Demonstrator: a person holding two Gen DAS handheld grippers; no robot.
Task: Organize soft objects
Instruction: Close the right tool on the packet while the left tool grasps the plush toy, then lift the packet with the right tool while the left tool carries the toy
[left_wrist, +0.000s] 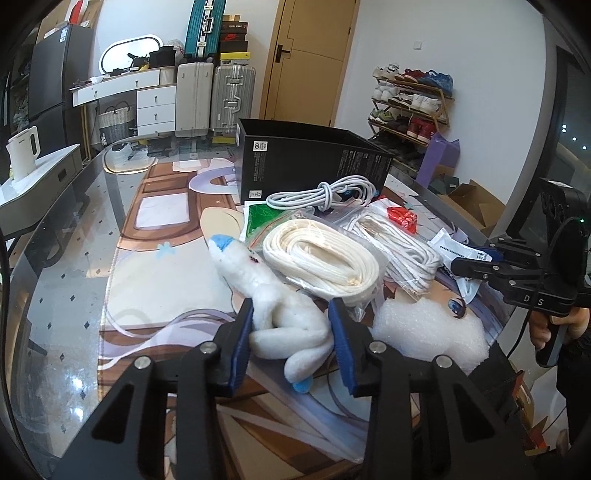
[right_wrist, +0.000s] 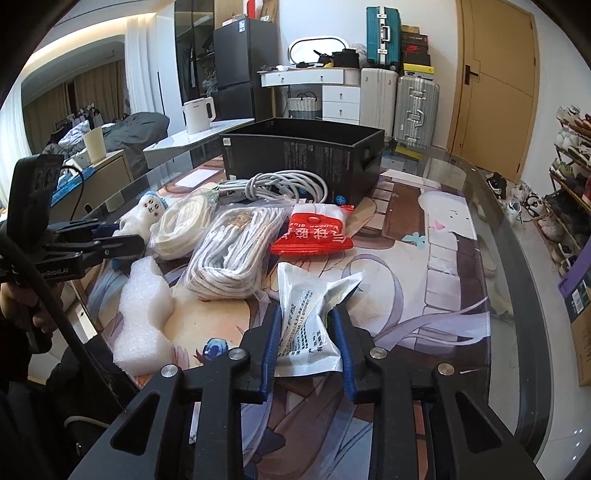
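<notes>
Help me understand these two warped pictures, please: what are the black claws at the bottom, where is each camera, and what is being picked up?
No robot here: a person holds a two-finger gripper in each hand, with a fisheye camera on each looking along its fingers.

The left wrist view shows the left gripper closed on a white plush toy. The right wrist view shows the right gripper closed on a white printed pouch.

Both lie on a glass table covered by a cartoon mat. Also there: bagged white rope, a bagged cream coil, a red packet, a grey cable, white foam and an open black box.
</notes>
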